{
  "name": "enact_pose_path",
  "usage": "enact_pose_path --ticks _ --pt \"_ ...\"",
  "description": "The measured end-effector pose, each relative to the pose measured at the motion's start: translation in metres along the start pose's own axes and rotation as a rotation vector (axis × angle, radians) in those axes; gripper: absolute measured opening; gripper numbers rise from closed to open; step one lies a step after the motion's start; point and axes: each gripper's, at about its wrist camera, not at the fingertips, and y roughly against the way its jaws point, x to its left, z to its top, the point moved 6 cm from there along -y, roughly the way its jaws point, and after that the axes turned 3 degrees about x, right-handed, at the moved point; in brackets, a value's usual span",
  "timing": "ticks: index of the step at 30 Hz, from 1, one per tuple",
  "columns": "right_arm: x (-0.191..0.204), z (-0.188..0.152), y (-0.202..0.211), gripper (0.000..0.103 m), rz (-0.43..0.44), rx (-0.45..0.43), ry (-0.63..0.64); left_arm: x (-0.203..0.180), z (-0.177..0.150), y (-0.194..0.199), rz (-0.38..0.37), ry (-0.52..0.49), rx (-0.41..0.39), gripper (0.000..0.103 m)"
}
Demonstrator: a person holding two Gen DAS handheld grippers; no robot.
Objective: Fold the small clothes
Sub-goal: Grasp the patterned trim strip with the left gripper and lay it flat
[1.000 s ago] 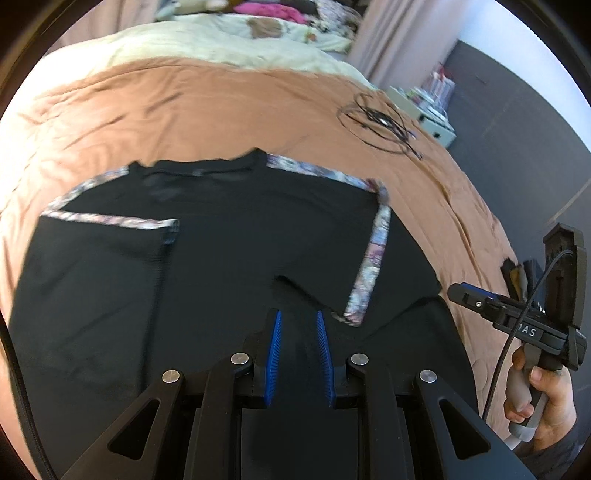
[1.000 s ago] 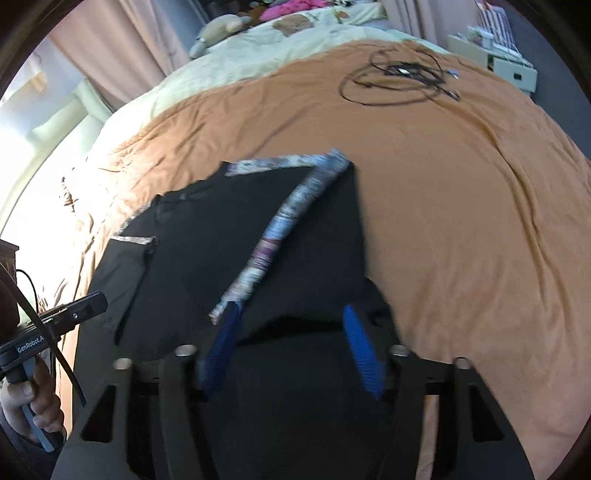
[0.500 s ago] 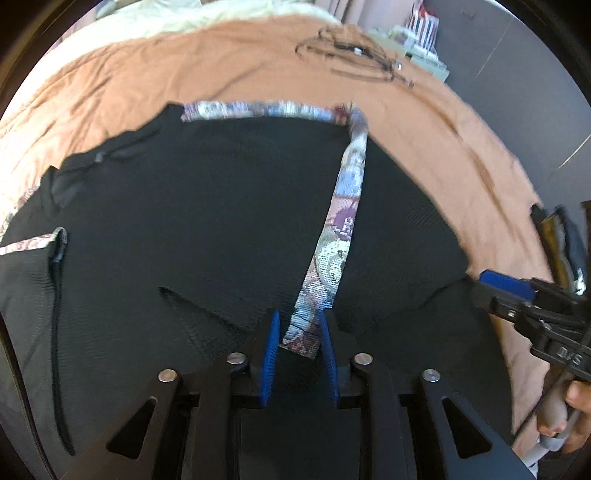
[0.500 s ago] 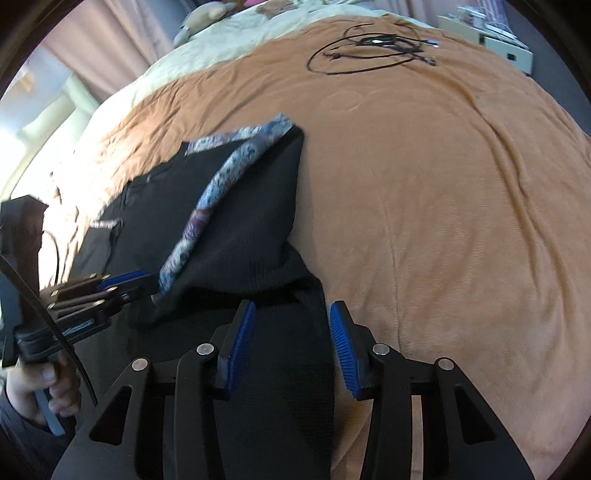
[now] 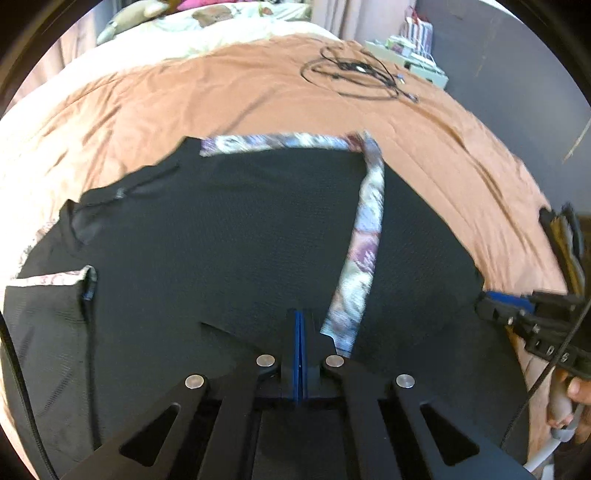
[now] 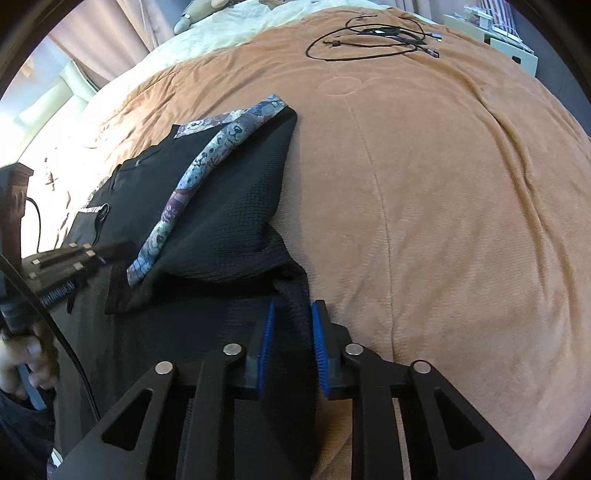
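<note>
A black shirt (image 5: 221, 240) with a patterned trim (image 5: 365, 236) lies on the orange-brown bed cover (image 5: 258, 92), one sleeve folded in over the body. My left gripper (image 5: 299, 314) has its blue pads pressed together at the sleeve's black cuff edge, just left of the trim's end. In the right wrist view the shirt (image 6: 236, 206) shows its side edge bunched into a ridge. My right gripper (image 6: 294, 304) is closing its jaws on that ridge, and the cloth fills the gap between the pads. Each view also shows the other gripper: the right gripper (image 5: 491, 306) and the left gripper (image 6: 122, 246).
Black cables (image 6: 373, 33) lie coiled at the far side of the cover (image 6: 443, 184). Cream bedding (image 5: 221, 26) sits beyond it, and a pale box (image 6: 509, 48) stands past the right edge. Dark items (image 5: 565, 236) lie at the bed's right edge.
The left gripper's pads went from apart to pressed together, and the trim's end now lies right of them. The right gripper sank to the shirt's side edge and narrowed around it.
</note>
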Motion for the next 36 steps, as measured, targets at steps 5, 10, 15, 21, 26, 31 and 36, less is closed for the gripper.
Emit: enact_pose_path --ticks 5,10,15,21,26,31,36 --pt "0.0 0.0 0.006 0.016 -0.001 -0.006 0.002 0.01 0.012 0.018 -0.043 0.013 -0.03 0.0" --pt "0.001 0.0 0.011 0.017 0.006 -0.013 -0.007 -0.013 0.005 0.012 -0.09 -0.033 -0.004 0.017" --pt "-0.004 -0.001 0.016 0.032 -0.009 -0.041 -0.019 -0.027 -0.008 0.001 -0.084 -0.057 -0.002 0.053" --pt "0.001 0.0 0.015 0.038 -0.042 -0.043 0.042 -0.024 -0.027 -0.017 -0.04 -0.091 0.044 0.047" --pt "0.004 0.004 0.007 0.038 -0.035 -0.044 0.034 -0.023 -0.034 -0.022 0.026 -0.163 0.027 0.025" --pt "0.001 0.005 -0.001 0.038 -0.025 -0.034 0.022 -0.01 -0.021 -0.008 -0.02 -0.127 0.014 0.008" --pt "0.001 0.004 0.001 0.036 -0.035 -0.034 0.037 0.012 -0.003 0.015 -0.046 -0.061 -0.037 0.008"
